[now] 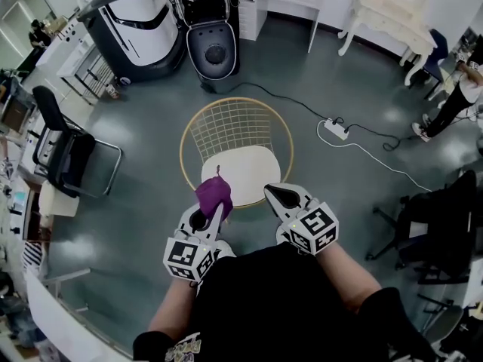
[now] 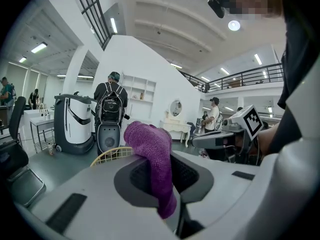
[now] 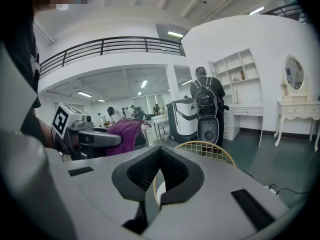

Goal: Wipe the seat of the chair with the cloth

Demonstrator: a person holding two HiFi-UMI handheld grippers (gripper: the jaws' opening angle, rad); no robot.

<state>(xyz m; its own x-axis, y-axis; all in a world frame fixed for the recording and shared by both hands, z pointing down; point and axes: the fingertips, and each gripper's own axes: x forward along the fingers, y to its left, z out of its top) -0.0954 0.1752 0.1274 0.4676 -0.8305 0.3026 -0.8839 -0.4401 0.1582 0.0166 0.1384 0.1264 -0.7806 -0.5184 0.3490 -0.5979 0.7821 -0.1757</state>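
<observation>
A round chair with a gold wire back (image 1: 234, 127) and a white seat (image 1: 253, 170) stands on the dark floor just in front of me. My left gripper (image 1: 213, 211) is shut on a purple cloth (image 1: 214, 193), which bunches up above the jaws at the seat's near left edge. In the left gripper view the cloth (image 2: 152, 159) hangs between the jaws of that gripper (image 2: 167, 184). My right gripper (image 1: 273, 192) hovers at the seat's near right edge, shut with nothing in it. The right gripper view looks along that gripper (image 3: 159, 156) toward the chair (image 3: 205, 149).
A power strip (image 1: 336, 130) with cables lies on the floor right of the chair. Behind it stand a white and black machine (image 1: 139, 21) and a black unit (image 1: 213, 47). A black office chair (image 1: 64, 149) is at left, another black chair (image 1: 438, 232) at right, and a person (image 1: 460, 96) at far right.
</observation>
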